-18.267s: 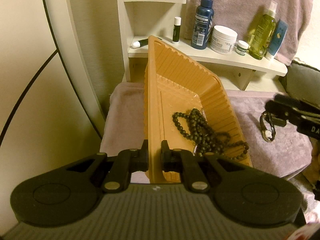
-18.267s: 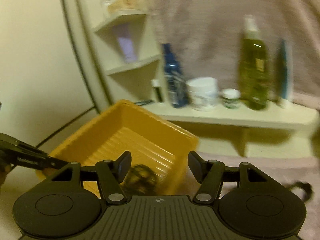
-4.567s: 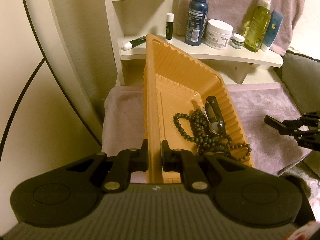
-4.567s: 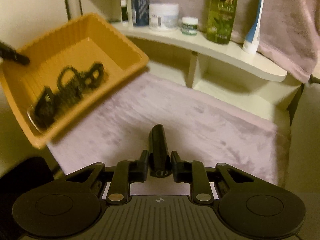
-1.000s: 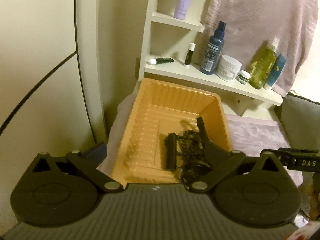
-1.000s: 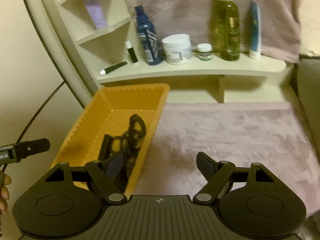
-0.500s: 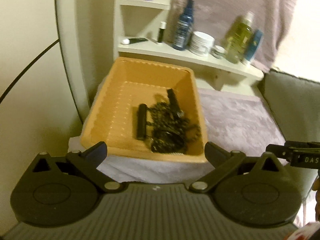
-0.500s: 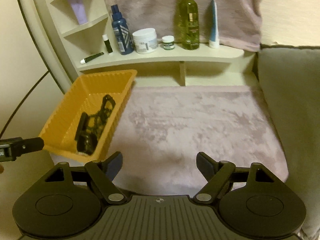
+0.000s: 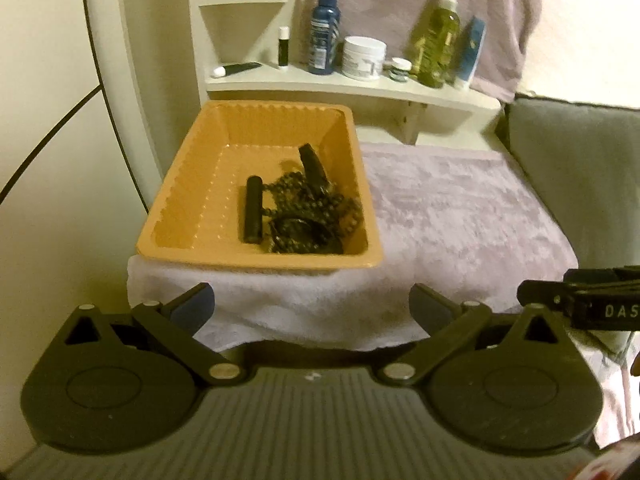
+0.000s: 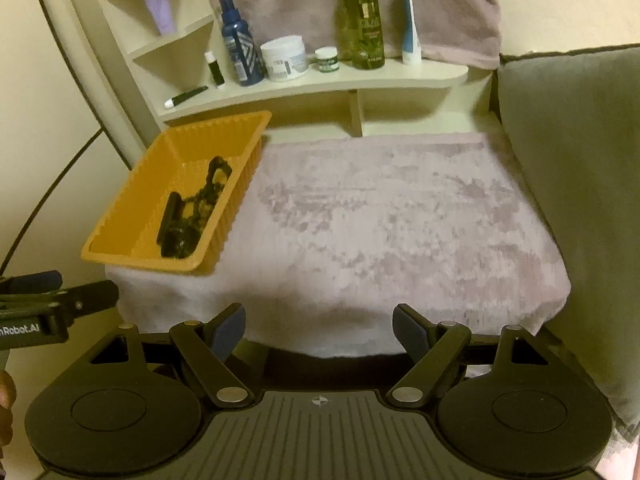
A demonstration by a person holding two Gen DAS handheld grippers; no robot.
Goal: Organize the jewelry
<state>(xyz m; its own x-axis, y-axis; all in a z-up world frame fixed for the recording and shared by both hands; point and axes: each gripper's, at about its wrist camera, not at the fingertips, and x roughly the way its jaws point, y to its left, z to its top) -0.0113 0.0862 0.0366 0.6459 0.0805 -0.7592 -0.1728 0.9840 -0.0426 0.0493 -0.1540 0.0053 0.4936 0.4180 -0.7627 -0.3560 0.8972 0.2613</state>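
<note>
Orange tray (image 9: 188, 216) sits flat on the left near corner of the pink fuzzy cover (image 9: 460, 216); all visible jewelry lies in it. Inside the tray: a dark bead necklace (image 9: 320, 208) heaped toward the tray's right wall, a short black cylinder (image 9: 253, 210) just left of the beads with its long axis running front to back, and a second dark elongated piece (image 9: 312, 164) behind the beads, tilted back-left; something round and dark at the front of the heap is too murky to name. Left gripper (image 9: 312, 308) is spread wide and empty, set back from the tray's near rim, tray straight ahead and slightly left of it. Right gripper (image 10: 318, 330) also spread wide, empty, well right of the tray, facing bare cover; the tray (image 10: 116, 240) lies ahead-left from it. The left is the nearer one. Judgement: nothing left on the cover to collect, so sorting looks about done; any further move would be a straight reach from the left over the near rim, nothing in the way. Behind the tray, a white shelf (image 9: 360, 88) carries a blue bottle (image 9: 323, 36), white jar (image 9: 364, 58) and green spray bottle (image 9: 436, 44), clear of any reach. Grey cushion (image 10: 580, 160) is far right of the tray.
</note>
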